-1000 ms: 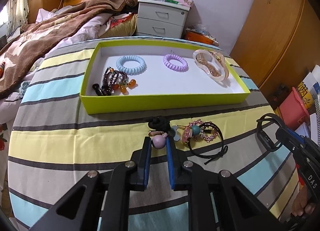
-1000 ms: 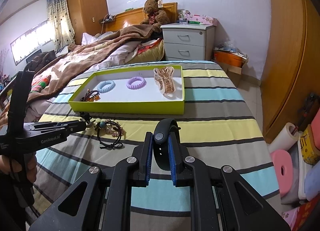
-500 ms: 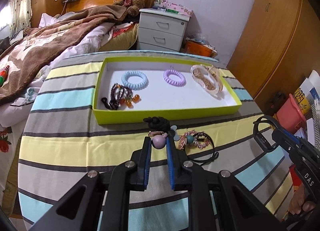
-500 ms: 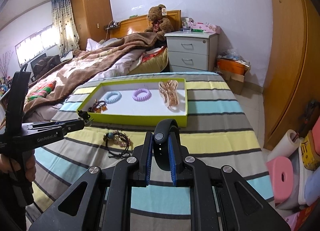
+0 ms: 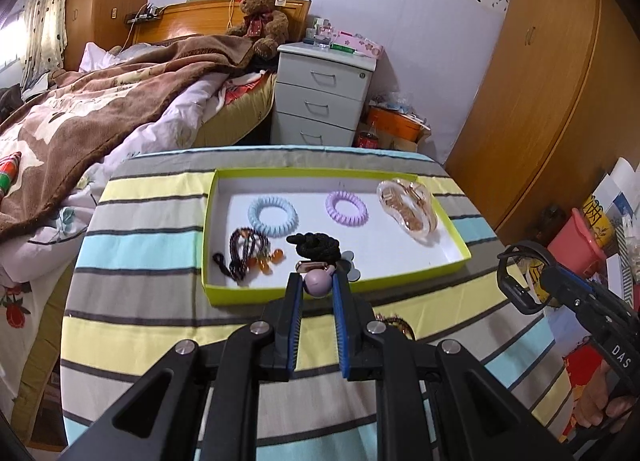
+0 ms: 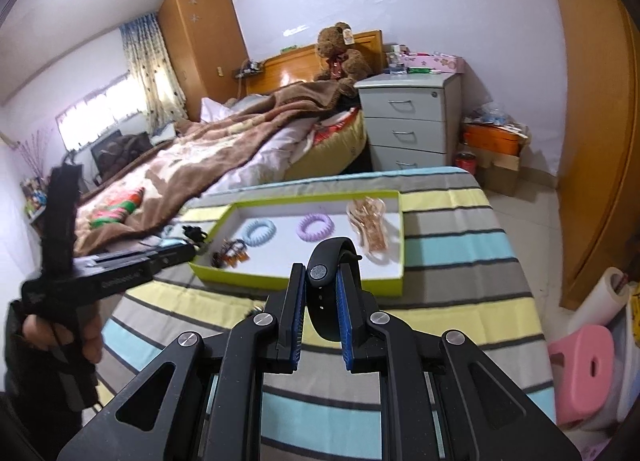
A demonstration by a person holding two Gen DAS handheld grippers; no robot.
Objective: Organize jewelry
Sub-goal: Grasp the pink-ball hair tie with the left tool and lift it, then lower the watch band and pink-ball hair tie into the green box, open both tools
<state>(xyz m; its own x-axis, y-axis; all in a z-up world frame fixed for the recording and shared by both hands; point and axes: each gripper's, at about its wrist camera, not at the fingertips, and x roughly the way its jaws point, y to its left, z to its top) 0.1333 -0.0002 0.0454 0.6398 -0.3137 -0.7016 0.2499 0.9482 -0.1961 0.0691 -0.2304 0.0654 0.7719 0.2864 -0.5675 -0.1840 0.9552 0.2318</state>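
left tongs point(image 5: 317, 286) have lifted the lilac-beaded black hair tie point(image 5: 318, 257) over the tray point(image 5: 280, 296).

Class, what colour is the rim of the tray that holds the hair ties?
Lime green tray rim, white inside; the left wrist view shows it best.

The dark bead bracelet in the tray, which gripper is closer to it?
Left. The left gripper hangs at the tray's near edge beside the dark bead bracelet; the right gripper is farther right.

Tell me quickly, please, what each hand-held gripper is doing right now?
Left hand-held gripper: closed on a black knotted hair tie with a lilac bead.
Right hand-held gripper: closed on a black rubber wristband.
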